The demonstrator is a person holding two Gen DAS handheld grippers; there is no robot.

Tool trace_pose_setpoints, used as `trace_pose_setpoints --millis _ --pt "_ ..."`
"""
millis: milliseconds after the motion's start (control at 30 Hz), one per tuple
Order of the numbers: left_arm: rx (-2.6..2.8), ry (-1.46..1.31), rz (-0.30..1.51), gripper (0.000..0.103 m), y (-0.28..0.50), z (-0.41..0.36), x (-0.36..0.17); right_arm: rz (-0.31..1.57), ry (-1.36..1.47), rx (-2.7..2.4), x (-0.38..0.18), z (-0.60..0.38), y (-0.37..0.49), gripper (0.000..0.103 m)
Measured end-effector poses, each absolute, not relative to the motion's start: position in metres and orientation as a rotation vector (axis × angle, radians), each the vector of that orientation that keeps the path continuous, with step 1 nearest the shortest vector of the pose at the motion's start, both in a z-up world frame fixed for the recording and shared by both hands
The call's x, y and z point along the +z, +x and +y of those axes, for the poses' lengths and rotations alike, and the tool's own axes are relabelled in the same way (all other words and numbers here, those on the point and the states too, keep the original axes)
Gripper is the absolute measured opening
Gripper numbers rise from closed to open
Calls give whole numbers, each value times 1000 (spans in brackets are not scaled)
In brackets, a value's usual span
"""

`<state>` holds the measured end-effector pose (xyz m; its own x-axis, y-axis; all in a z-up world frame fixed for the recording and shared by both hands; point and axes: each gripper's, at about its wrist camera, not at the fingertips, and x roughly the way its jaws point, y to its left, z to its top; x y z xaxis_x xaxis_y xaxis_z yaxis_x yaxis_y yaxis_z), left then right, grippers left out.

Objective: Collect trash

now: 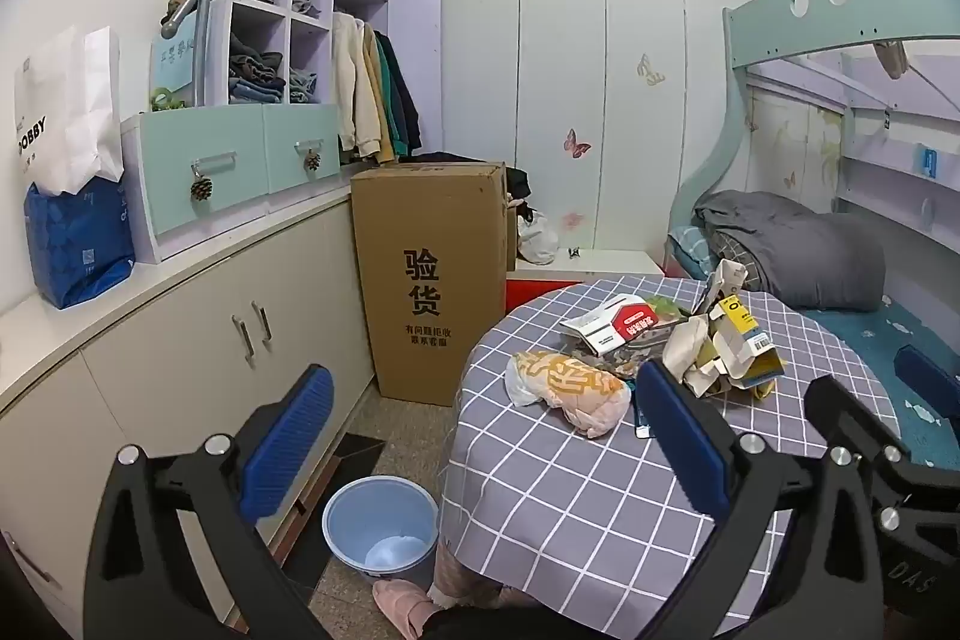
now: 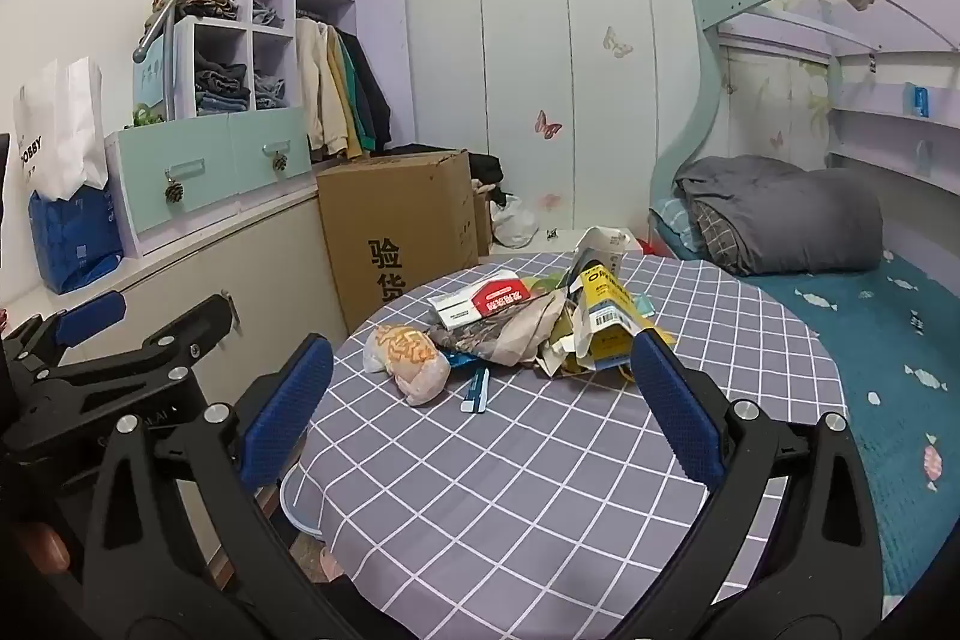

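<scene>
Trash sits in one loose heap toward the far edge of the round table (image 2: 540,490), on the grey checked cloth. In it we make out:
- a crumpled orange-printed plastic bag (image 2: 408,361) at the heap's left end
- a red-and-white carton (image 2: 480,304) behind it
- a torn yellow box (image 2: 606,322) standing half upright at the right
- brown crumpled paper (image 2: 516,334) between them
- a small blue-and-white wrapper (image 2: 475,391) lying flat, nearest us.

A blue bucket (image 1: 381,526) stands on the floor just beside the table's left edge, a little white material in its bottom. We take it for the bin.

Risks, as we judge them:
- The pieces overlap and lean on each other. Pulling one could drag the others or tip the yellow box over.
- The cloth hangs free over the edge. A pad catching it could shift the whole heap.
- The flat wrapper offers little to pinch and may slide.
- The bucket lies low and partly under the table edge. A release from table height could miss it.

Left gripper (image 1: 486,445): jaws spread wide, nothing between the pads, hanging over the table's left edge above the bucket side, touching nothing.

Right gripper (image 2: 483,412): jaws likewise wide apart and empty, hovering over the near half of the table, short of the heap.
</scene>
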<state>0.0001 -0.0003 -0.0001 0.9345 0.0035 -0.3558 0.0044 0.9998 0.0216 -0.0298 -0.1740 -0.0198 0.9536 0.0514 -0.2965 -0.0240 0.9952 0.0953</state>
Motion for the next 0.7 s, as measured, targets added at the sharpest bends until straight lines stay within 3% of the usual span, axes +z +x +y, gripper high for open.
trace_pose_setpoints --millis 700 --pt "5 15 375 99 4 4 -4 326 101 36 -25 -176 -25 97"
